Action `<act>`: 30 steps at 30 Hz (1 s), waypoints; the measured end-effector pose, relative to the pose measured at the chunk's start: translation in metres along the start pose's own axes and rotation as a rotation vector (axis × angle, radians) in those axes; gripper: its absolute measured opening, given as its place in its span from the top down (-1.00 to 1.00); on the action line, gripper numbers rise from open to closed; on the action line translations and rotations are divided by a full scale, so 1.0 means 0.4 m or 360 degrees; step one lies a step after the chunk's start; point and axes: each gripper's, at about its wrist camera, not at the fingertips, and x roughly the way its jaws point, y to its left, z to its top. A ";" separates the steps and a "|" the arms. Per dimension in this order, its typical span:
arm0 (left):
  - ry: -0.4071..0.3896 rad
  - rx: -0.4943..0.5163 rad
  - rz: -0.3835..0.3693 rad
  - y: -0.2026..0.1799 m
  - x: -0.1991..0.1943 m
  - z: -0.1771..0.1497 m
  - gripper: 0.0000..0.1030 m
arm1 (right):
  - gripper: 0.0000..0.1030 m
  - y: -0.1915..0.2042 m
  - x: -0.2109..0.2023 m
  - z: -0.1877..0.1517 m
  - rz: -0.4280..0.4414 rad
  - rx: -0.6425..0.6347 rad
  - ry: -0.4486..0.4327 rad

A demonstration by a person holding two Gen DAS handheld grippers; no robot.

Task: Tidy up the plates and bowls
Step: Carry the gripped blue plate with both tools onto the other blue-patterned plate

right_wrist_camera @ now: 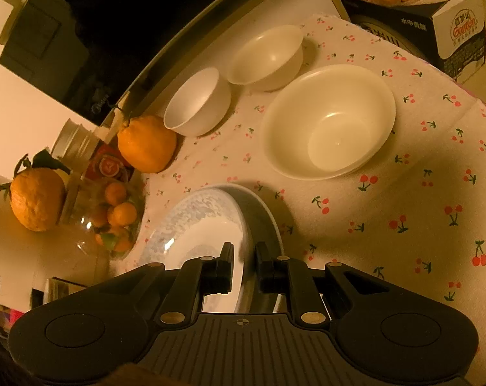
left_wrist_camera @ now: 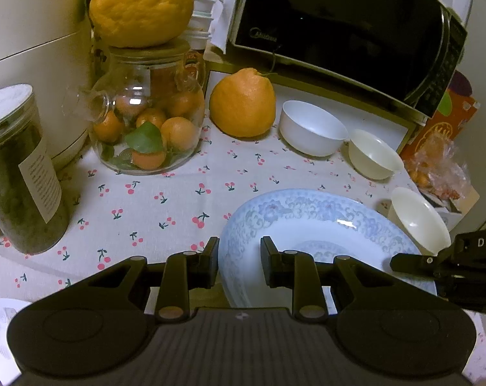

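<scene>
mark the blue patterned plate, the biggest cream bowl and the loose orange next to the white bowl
blue patterned plate [left_wrist_camera: 275,212]: left wrist view, far patterned rim.
biggest cream bowl [right_wrist_camera: 333,141]: right wrist view, inner floor.
loose orange [left_wrist_camera: 243,104]: left wrist view, middle of peel.

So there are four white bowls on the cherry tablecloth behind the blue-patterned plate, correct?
Not four: three white bowls stand on the cherry tablecloth behind the blue-patterned plate. The right wrist view shows all three, apart from each other.
</scene>
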 end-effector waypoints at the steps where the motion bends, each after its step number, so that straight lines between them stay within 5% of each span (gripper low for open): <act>1: 0.0002 0.0016 0.0006 -0.002 0.001 -0.001 0.54 | 0.71 0.001 0.000 0.000 -0.0008 -0.0009 -0.0005; 30: 0.0048 0.0223 0.0084 -0.024 0.015 -0.018 0.71 | 0.67 0.026 0.003 0.001 -0.0120 -0.0237 -0.0002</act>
